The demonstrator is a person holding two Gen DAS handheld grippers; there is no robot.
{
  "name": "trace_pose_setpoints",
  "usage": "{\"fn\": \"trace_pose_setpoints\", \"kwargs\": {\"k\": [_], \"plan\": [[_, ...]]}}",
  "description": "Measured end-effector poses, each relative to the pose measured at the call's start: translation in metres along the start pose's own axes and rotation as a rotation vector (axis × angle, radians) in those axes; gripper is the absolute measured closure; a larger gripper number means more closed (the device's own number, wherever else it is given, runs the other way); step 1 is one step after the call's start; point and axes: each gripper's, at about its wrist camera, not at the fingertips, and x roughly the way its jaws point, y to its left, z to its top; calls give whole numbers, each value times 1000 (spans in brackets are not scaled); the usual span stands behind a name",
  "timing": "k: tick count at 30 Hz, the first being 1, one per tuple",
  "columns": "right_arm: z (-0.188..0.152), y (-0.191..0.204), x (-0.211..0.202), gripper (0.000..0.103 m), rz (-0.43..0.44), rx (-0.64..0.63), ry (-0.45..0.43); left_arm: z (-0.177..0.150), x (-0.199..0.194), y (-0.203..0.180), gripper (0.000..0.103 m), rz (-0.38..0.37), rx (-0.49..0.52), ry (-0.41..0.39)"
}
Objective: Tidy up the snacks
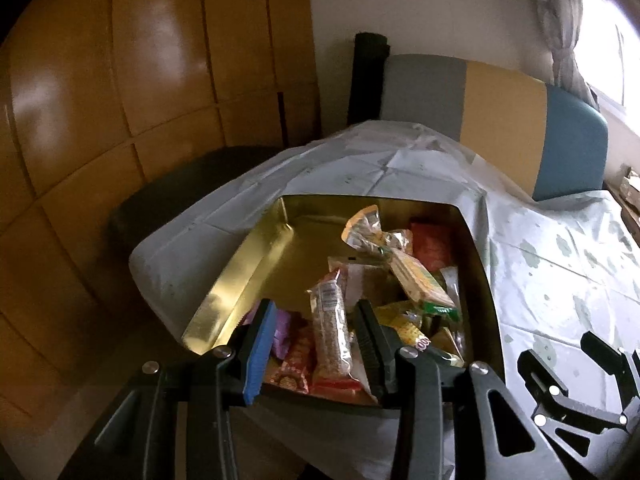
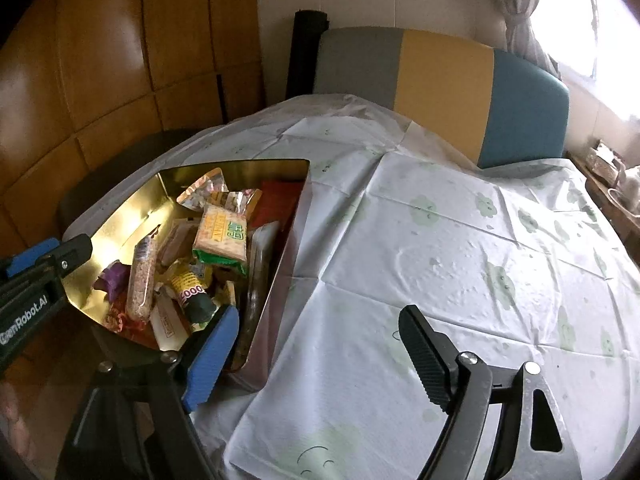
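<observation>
A gold-lined tin box (image 1: 232, 284) (image 2: 132, 208) sits on the table's left part, filled with several wrapped snacks. A long clear-wrapped cereal bar (image 1: 332, 324) (image 2: 141, 280) lies in it, with a green-edged cracker pack (image 2: 222, 240) (image 1: 416, 280) and a red pack (image 1: 432, 244). My left gripper (image 1: 316, 320) is open over the box's near end, its jaws either side of the cereal bar, not touching it. My right gripper (image 2: 320, 328) is open and empty, its blue finger (image 2: 212, 356) by the box's near right corner, its black finger over the tablecloth.
A white tablecloth with green prints (image 2: 460, 248) covers the table. A grey, yellow and blue chair back (image 2: 440, 92) stands behind it. Wooden cabinet doors (image 1: 120, 100) fill the left. A dark seat (image 1: 180, 192) is left of the table. The right gripper shows at the left wrist view's lower right (image 1: 580, 380).
</observation>
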Motion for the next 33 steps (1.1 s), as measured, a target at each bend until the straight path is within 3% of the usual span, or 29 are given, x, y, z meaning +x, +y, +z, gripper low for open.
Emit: {"fn": "trace_pose_setpoints", "kwargs": {"k": [33], "plan": [[-2, 9, 2, 18, 4, -29, 5, 5, 0, 9, 62, 20, -46, -4]]}}
